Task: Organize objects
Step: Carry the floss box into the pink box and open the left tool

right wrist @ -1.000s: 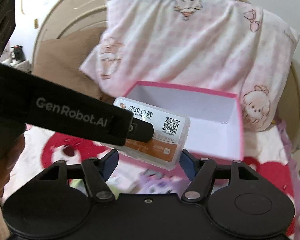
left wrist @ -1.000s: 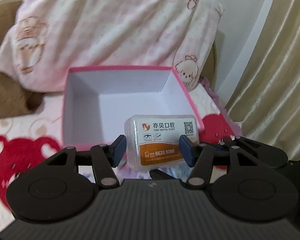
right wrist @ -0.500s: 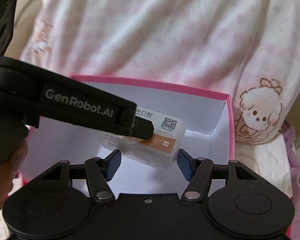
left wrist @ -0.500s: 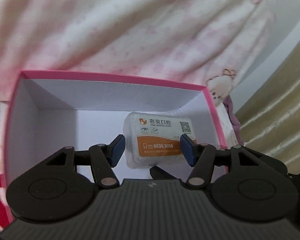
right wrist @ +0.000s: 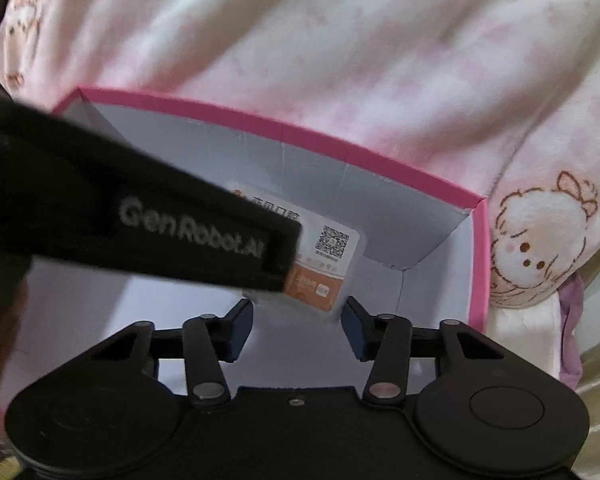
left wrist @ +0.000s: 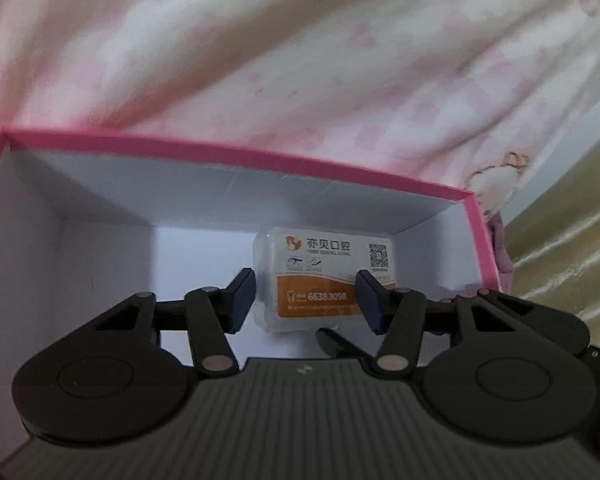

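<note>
A clear plastic case with a white and orange dental-clinic label [left wrist: 320, 276] is low inside the pink box [left wrist: 236, 156], near its white floor. My left gripper [left wrist: 306, 296] is shut on it. The blue pads [left wrist: 242, 296] sit against its sides and the jaws are closing. In the right wrist view the left gripper's black finger [right wrist: 172, 236] crosses over the case [right wrist: 332, 256]. My right gripper [right wrist: 298, 320] hovers just short of the case's near corner. Its jaws are closing and I see no pad touching the case.
A pink and white cartoon-print quilt [right wrist: 340, 60] is piled right behind the pink box's far wall [right wrist: 284, 132]. A gold curtain [left wrist: 572, 240] hangs at the right. A person's hand [right wrist: 4, 320] holds the left gripper at the left edge.
Both grippers moved forward and down, carrying the case from above the pink box's near rim to deep inside it. The right gripper's jaws have narrowed.
</note>
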The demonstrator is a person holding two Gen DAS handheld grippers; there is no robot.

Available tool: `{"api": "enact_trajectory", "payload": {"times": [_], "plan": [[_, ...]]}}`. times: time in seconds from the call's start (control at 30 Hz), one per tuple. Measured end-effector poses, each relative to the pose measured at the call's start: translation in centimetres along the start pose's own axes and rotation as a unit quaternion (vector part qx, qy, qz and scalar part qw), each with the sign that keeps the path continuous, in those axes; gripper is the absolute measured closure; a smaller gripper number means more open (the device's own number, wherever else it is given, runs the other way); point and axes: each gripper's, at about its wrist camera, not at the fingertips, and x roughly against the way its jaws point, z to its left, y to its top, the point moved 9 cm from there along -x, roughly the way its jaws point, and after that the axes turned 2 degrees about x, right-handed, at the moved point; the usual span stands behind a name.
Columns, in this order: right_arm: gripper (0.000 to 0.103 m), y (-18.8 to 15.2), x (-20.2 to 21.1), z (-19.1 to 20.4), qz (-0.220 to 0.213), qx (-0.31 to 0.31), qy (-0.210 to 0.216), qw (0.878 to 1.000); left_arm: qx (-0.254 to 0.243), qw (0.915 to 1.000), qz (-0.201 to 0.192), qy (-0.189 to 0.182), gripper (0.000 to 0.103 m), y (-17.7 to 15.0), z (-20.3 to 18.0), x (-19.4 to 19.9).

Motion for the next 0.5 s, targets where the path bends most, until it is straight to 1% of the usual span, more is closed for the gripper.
{"api": "enact_trajectory", "payload": {"times": [0.03, 0.07, 0.1, 0.13, 0.17, 0.2, 0.27, 0.37, 0.4, 0.43, 0.5], "plan": [[0.061, -0.1, -0.4, -0.1, 0.003, 0.0, -0.005, 1.0, 0.025, 0.9995, 0.019, 0.005, 0.056, -0.2, 0.7, -0.6], [0.068, -0.1, -0.9, -0.3, 0.0, 0.0, -0.015, 1.0, 0.041, 0.9987, 0.03, 0.006, 0.059, -0.4, 1.2, -1.1], [0.072, 0.0, -1.1, -0.5, -0.001, -0.002, -0.018, 1.0, 0.053, 0.9979, 0.036, 0.006, 0.061, -0.6, 1.5, -1.6], [0.073, 0.0, -1.3, -0.7, 0.001, -0.011, -0.017, 1.0, 0.056, 0.9977, 0.037, 0.007, 0.063, -0.8, 1.7, -2.0], [0.075, 0.0, -1.4, -0.9, 0.004, -0.022, -0.013, 1.0, 0.052, 0.9979, 0.036, 0.012, 0.066, -0.9, 1.8, -2.3], [0.075, 0.1, -1.4, -1.0, 0.001, -0.026, -0.012, 1.0, 0.047, 0.9981, 0.035, 0.017, 0.067, -1.0, 1.6, -2.4], [0.075, 0.3, -0.8, -0.9, -0.015, -0.027, -0.006, 1.0, 0.047, 0.9983, 0.034, 0.01, 0.071, -0.9, 1.1, -2.7], [0.075, 0.1, 0.4, -0.8, -0.027, -0.032, -0.005, 0.999, 0.07, 0.9957, 0.056, -0.025, 0.077, -1.2, 0.0, -3.8], [0.073, -0.1, 1.0, -0.8, -0.034, -0.033, -0.004, 0.999, 0.069, 0.9953, 0.06, -0.031, 0.078, -1.3, -0.5, -4.1], [0.073, -0.4, 1.5, -0.7, -0.04, -0.032, -0.001, 0.999, 0.066, 0.9957, 0.058, -0.029, 0.078, -1.3, -0.8, -4.2], [0.071, -1.3, 2.4, -0.7, -0.046, -0.037, 0.007, 0.998, 0.039, 0.9981, 0.045, -0.019, 0.078, -1.4, -1.5, -3.7]]}}
